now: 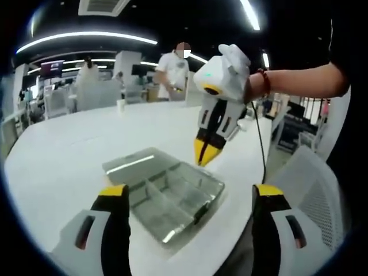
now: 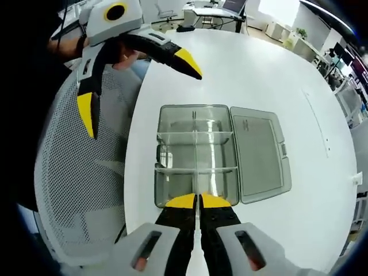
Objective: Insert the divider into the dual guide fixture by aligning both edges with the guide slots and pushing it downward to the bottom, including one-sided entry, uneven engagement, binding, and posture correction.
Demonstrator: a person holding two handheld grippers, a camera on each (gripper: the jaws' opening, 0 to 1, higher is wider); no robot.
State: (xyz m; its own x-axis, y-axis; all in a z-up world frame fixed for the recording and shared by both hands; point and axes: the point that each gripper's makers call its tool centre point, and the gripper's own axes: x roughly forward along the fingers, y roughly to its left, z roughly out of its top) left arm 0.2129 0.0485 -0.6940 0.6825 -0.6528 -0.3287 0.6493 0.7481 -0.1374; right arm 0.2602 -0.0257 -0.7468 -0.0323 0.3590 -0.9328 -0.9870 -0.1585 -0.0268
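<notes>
Item: clear box (image 2: pixel 195 155), lid (image 2: pixel 259 155) folded flat at its 3 o'clock in the right gripper view. It lies on a white round surface (image 2: pixel 247 69) near the edge by a mesh chair (image 2: pixel 80 190), probably so both hands reach it from the seat side.

Contents: thin clear dividers stand in the box. One long divider (image 2: pixel 196 154) runs from 12 to 6 o'clock; two cross pieces meet it, forming compartments. Whether each edge sits fully down in its wall slots cannot be told; the plastic is transparent and glare hides the seams.

Right gripper (image 2: pixel 199 201): clenched, yellow tips pressed together with only a hairline gap, directly over the box's near wall at the end of the long divider. Whether the tips pinch the divider's top edge or merely touch it cannot be told. In the left gripper view it (image 1: pixel 204 154) points steeply down at the box's (image 1: pixel 164 192) far rim, a posture suited to pushing straight down.

Left gripper (image 1: pixel 187 198): released, jaws spread wide, holding nothing. In the right gripper view it (image 2: pixel 141 86) hovers at 10 o'clock, apart from the box, likely waiting to steady it or correct tilt.

Status, judged: insertion is at or near seating.
</notes>
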